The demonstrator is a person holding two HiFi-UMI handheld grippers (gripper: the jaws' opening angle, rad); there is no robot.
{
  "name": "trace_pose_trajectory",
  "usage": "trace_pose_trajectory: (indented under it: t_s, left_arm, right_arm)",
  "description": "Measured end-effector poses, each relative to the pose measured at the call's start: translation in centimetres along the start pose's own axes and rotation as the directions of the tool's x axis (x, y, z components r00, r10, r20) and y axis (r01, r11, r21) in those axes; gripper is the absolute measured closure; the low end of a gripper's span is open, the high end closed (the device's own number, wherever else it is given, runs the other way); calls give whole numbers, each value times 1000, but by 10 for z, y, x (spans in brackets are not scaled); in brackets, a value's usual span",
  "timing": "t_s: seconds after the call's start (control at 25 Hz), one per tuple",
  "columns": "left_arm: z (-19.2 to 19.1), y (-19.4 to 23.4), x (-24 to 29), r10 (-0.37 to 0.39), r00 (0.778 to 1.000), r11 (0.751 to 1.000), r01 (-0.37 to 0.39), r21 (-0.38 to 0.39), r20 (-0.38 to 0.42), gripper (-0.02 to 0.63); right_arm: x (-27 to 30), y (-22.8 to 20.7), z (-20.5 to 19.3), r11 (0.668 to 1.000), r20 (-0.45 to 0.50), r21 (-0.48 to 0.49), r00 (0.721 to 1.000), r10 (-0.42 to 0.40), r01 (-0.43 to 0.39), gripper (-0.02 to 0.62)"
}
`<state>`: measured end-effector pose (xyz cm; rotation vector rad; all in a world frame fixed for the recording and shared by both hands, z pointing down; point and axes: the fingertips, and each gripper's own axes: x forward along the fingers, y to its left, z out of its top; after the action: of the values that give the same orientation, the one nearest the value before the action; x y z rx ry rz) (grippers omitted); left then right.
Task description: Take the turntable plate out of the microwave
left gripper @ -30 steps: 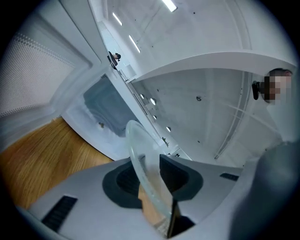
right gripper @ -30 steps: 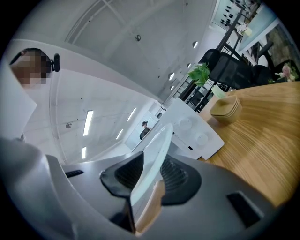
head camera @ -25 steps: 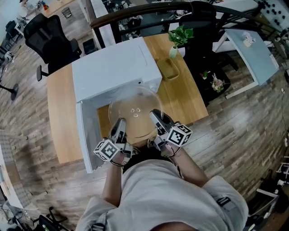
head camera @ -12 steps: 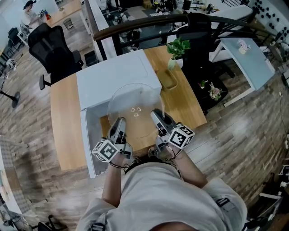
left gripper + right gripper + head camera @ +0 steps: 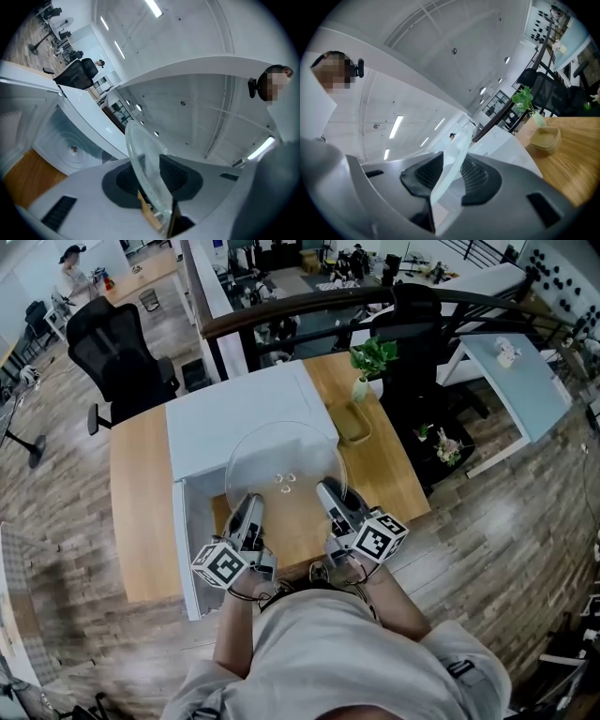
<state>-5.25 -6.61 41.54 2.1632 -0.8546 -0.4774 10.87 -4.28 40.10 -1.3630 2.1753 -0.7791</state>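
Legible text, brands, numbers, signs: none. Microwave (image 5: pixel 244 413) casing: no readable marking. Left marker cube (image 5: pixel 223 564) and right marker cube (image 5: pixel 380 536): black-and-white square patterns only, no letters or numerals.

Office: swivel chair (image 5: pixel 124 354), pale desk (image 5: pixel 521 371).

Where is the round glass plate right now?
The glass plate is mid-picture in the head view, at the white microwave's open front, held between the left gripper and right gripper.
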Motion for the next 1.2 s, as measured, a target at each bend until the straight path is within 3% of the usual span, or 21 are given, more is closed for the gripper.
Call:
trace_pose_trajectory:
  t_s: [1.2]
  left_arm:
    - [1, -5, -6, -7, 1000, 1000, 7, 5, -4, 488]
  right_arm:
    - [-4, 6, -1, 999, -1, -37, 1000, 10, -10, 472]
